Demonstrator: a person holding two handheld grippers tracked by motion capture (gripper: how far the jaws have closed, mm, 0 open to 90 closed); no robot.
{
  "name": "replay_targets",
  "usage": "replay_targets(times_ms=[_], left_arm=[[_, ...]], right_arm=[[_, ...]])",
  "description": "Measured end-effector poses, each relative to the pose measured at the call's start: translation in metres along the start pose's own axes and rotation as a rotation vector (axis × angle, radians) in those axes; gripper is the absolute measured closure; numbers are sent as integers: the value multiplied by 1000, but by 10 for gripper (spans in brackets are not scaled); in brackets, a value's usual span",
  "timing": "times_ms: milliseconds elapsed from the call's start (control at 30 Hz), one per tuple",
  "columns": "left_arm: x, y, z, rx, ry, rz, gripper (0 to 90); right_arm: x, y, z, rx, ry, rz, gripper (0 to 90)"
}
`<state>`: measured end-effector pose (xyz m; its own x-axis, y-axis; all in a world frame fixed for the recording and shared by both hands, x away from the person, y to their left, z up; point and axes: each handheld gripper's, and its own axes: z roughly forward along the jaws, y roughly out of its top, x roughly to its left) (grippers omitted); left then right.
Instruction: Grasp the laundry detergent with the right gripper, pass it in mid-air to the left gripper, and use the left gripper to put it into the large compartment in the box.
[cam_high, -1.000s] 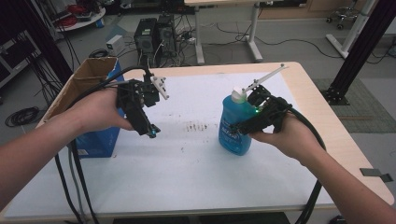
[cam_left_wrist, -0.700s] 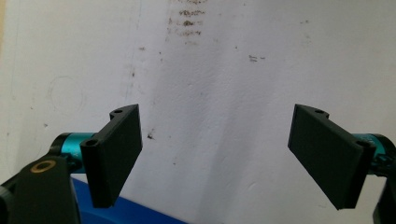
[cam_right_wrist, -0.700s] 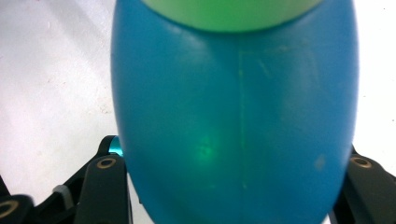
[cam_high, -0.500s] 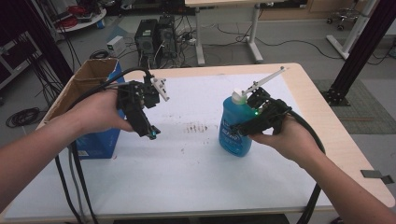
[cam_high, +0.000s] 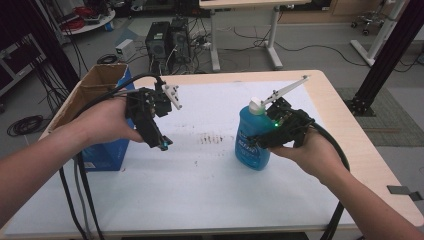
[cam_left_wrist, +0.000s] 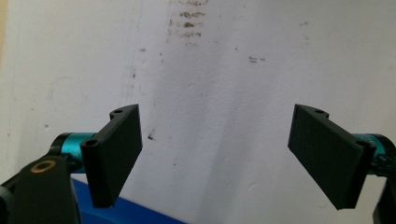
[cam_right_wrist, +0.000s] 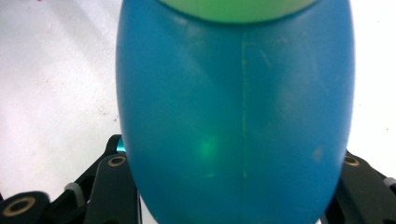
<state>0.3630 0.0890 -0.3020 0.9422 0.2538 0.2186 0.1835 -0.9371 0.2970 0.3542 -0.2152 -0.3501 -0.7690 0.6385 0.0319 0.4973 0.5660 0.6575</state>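
High view first: wooden table with rounded corners, mostly covered by a matte white sheet carrying a smudgy patch of brown marks near the middle. Standing upright right of centre, a translucent blue plastic bottle, oval and smooth, topped by a white cap. Clamped around its lower body from the right side by the right gripper, black and boxy with a tiny green light and a thin white rod sticking up and away; held by the right hand. Over on the left, left gripper angled down above the sheet, gripped by the left hand, with a white three-cornered plate on top and teal accents at the tip. Just behind and below that hand, an open cardboard box with a glossy blue side.

Left gripper view: two flat, matte black rectangular pads spread wide apart, holding nothing, speckled white sheet between them.

Right gripper view: bottle's blue wall up close, faint vertical mould seam and light scuffs, green glow on it, black jaws pressed to both sides.
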Motion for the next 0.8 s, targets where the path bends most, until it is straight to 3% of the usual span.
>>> replay_targets(times_ms=[133,300,533,800], left_arm=[[0,1,-2,-8,-2,1,177],[1,6,-15,-39,0,7,178],[4,20,-42,-102,-4,36,177],[13,39,-77,-178,-41,93,177]], right_arm=[[-2,1,1,-13,26,-45,466],[-7,9,-2,-29,110,-68,469],[-4,38,-10,-35,210,-180,469],[3,76,-19,-39,350,-305,469]])
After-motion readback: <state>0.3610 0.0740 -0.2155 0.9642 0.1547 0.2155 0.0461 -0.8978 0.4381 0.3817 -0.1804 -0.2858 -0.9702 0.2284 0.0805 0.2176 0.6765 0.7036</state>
